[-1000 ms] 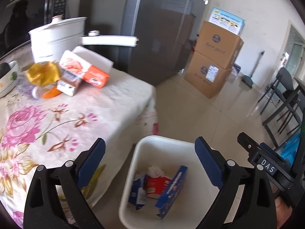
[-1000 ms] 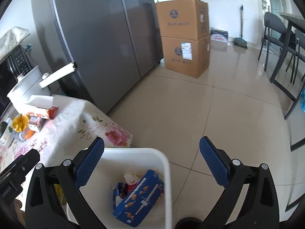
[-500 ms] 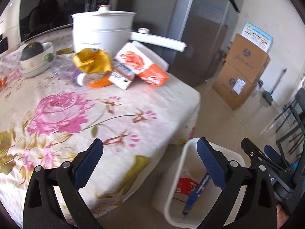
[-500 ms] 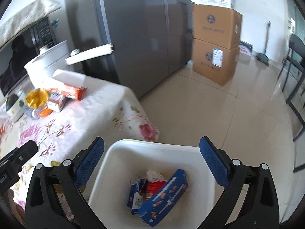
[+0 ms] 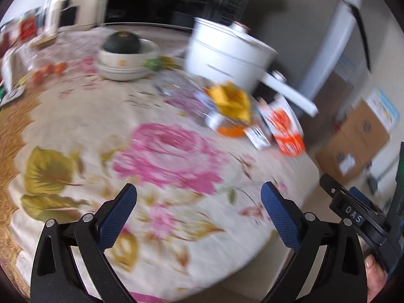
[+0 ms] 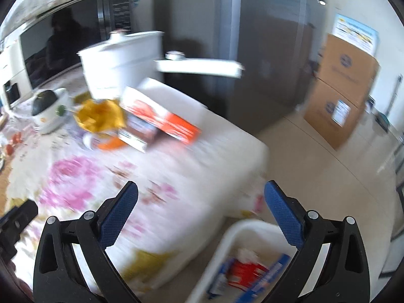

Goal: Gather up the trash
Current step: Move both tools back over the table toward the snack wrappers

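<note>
Both views have swung up from the white bin point(image 6: 227, 250) to the flowered worktop point(image 5: 156, 156), blurred by motion. The left claw point(image 5: 199, 214) and right claw point(image 6: 200, 210) are wide and empty. Remaining trash, the orange box point(image 6: 164, 121) and yellow wrapper point(image 5: 232, 101), lies at the far right by the white pot point(image 5: 227, 55); another pickup looks likely.

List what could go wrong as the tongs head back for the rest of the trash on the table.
The trash pile lies against the white pot, whose long handle juts over it; a reaching left tongs or right tongs could knock it. The orange carton lies near the table edge and may slide off, missing the bin.
</note>
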Demonstrator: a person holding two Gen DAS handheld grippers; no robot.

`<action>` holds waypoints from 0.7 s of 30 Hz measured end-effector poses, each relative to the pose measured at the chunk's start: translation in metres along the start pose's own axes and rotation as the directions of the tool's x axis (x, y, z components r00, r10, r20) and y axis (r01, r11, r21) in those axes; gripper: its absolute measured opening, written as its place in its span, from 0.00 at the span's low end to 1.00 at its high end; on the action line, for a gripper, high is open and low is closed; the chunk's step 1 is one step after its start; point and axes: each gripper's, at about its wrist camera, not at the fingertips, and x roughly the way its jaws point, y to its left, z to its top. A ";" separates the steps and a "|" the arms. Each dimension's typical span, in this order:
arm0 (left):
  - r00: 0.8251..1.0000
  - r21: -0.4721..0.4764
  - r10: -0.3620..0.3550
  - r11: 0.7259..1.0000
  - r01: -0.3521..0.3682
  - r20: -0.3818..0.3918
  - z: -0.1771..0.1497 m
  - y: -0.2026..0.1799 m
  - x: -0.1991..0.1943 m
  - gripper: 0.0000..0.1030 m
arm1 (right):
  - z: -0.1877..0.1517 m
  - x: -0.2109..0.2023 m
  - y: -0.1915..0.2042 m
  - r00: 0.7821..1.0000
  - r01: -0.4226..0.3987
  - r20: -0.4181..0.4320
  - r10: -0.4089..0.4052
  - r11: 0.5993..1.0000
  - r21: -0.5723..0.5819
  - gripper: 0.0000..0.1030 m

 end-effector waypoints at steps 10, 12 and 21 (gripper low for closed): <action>0.993 -0.201 0.064 0.979 -0.042 0.104 0.033 0.078 -0.039 0.93 | 0.046 0.029 0.102 0.997 -0.068 -0.025 0.067 0.996 -0.066 0.93; 0.991 -0.218 0.067 0.975 -0.042 0.111 0.036 0.086 -0.043 0.93 | 0.052 0.039 0.118 0.997 -0.069 -0.045 0.066 0.995 -0.073 0.93; 0.988 -0.264 0.058 0.964 -0.019 0.141 0.042 0.105 -0.056 0.93 | 0.073 0.078 0.160 0.993 -0.049 -0.113 0.041 0.996 -0.072 0.93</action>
